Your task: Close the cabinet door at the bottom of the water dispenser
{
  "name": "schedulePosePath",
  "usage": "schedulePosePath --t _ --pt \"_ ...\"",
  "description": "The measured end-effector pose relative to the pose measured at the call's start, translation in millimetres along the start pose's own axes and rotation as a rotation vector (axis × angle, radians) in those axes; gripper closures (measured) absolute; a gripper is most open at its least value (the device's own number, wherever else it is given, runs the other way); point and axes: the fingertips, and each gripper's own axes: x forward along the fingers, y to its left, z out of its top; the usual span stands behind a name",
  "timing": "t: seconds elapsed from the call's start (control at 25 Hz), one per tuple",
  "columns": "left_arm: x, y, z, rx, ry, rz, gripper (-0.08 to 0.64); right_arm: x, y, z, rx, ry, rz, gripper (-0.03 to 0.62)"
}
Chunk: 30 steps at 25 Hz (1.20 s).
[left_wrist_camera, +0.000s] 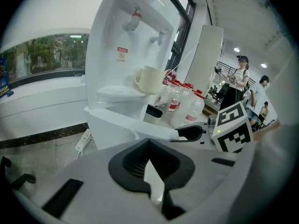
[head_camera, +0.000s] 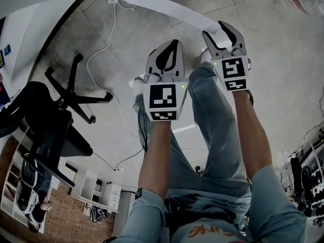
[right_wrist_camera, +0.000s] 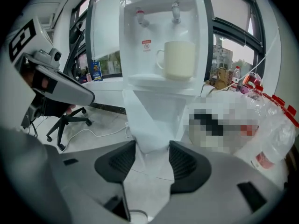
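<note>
Holds the right gripper at the far right with jaws spread wide, straddling the free edge of the cabinet door without pinching it. Holds the left gripper nearer, just to its left, jaws drawn together on nothing. Finds that door swung open at the foot of the water dispenser.

Both the left gripper and the right gripper are pale grey with black pads. Each has a white cube with black squares and a green light. The person wears blue jeans and light blue sleeves.
</note>
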Motion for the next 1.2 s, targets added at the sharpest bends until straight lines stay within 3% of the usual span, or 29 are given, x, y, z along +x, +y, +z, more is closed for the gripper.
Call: schedulePosePath --t 0.56,1.2 --pt "28.5 -14.9 19.0 0.017 -0.011 0.028 0.549 18.8 -59.7 20.7 -0.057 -0.074 0.041 0.371" --pt "57.6 -18.3 44.5 0.021 -0.03 0.049 0.549 57.3 -116.7 65.8 -0.034 -0.144 0.016 0.416"
